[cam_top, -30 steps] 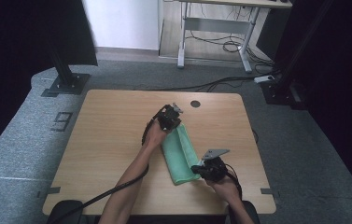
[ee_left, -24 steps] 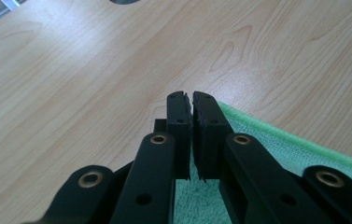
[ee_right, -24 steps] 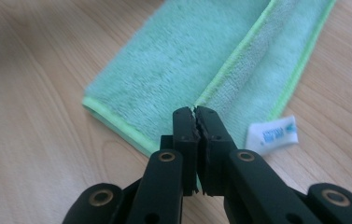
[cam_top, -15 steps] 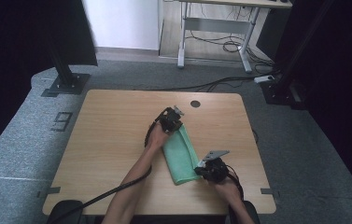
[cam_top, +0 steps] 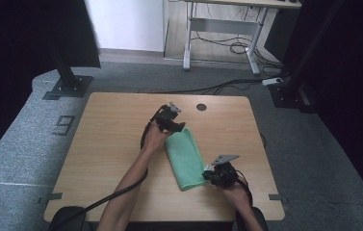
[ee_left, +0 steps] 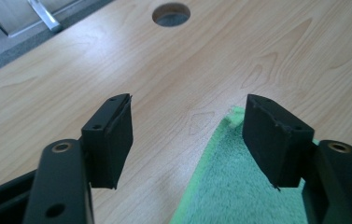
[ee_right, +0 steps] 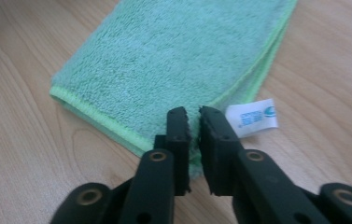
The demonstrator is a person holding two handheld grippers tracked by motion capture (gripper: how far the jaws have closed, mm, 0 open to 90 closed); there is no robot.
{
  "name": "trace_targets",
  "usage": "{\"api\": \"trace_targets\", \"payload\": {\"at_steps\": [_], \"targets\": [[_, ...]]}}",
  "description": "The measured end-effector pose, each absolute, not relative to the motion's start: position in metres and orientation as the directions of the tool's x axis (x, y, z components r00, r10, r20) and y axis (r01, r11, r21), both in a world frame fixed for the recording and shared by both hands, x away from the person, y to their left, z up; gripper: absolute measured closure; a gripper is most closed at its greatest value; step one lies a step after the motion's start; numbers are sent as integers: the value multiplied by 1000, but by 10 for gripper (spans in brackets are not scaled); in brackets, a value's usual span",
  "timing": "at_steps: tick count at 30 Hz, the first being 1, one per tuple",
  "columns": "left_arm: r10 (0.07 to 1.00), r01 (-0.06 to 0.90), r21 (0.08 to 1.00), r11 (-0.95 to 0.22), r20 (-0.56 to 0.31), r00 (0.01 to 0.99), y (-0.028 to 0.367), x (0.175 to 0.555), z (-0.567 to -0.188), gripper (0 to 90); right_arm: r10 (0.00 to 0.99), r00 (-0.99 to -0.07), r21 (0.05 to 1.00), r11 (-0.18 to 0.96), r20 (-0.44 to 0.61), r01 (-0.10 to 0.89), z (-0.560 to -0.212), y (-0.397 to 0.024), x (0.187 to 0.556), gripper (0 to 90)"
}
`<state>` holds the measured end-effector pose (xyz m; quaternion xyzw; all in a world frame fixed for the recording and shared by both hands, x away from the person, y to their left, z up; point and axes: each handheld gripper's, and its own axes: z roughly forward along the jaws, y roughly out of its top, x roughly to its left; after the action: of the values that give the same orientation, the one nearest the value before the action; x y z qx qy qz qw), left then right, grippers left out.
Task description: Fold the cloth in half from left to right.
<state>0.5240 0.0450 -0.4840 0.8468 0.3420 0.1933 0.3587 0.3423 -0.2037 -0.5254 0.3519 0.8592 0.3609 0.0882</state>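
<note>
Green cloth between left gripper, right gripper.

In the right gripper view the print on the white label of the green towel is too blurred to read, and the fingers cover the towel's near corner. In the left gripper view the towel runs off the bottom edge, partly behind the right-hand finger. In the high view the person's forearms are cut off at the bottom edge.
</note>
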Motion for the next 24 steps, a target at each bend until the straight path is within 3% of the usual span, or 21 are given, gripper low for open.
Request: {"api": "trace_targets", "payload": {"at_steps": [3, 9, 12, 19, 24], "targets": [[704, 448, 746, -493, 40, 709, 52, 517, -480, 239, 688, -720, 702, 469, 91, 537, -518, -210, 342, 704], [670, 425, 746, -512, 37, 741, 57, 489, -488, 139, 723, -687, 733, 427, 75, 529, -507, -218, 353, 415], [663, 423, 743, -519, 38, 747, 59, 473, -497, 99, 719, -693, 714, 458, 51, 529, -513, -211, 359, 320], [672, 431, 715, -550, 73, 737, 70, 443, -518, 3, 747, -664, 699, 457, 35, 550, -529, -213, 369, 254], [687, 448, 707, -547, 73, 723, 76, 432, -530, 0, 758, -651, 700, 442, 43, 560, -536, -219, 371, 241]]}}
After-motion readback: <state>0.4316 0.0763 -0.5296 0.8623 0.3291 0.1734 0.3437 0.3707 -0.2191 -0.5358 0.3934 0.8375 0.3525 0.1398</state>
